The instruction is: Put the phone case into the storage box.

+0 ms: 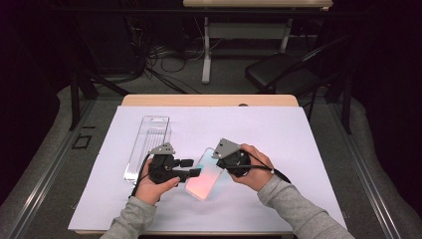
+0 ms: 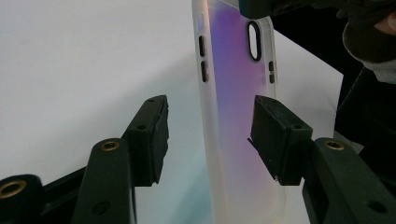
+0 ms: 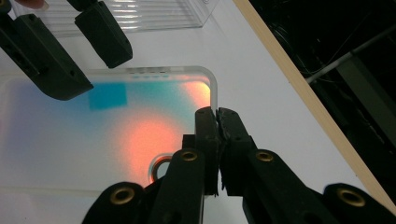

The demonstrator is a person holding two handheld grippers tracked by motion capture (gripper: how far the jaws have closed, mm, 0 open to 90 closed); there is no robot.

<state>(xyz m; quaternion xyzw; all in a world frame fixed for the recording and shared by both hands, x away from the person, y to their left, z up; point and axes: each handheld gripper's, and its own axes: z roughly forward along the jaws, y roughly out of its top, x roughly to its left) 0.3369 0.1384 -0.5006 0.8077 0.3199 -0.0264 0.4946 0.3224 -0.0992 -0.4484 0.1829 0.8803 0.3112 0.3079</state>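
a translucent iridescent phone case [image 1: 205, 174] lies on the white sheet [image 1: 278, 134] that covers the wooden table [image 1: 209, 100], between the two hands. the right gripper [image 3: 217, 116] has its black jaws pressed together on the rim of the case at the corner near the oval camera cutout — a firm pinch on that thin wall. the left gripper [image 2: 210, 135] straddles the opposite end, jaws parted, one pad at the case's edge and the other off it. a clear ribbed plastic box [image 1: 148, 144] rests just beyond the left hand [image 1: 152, 186].
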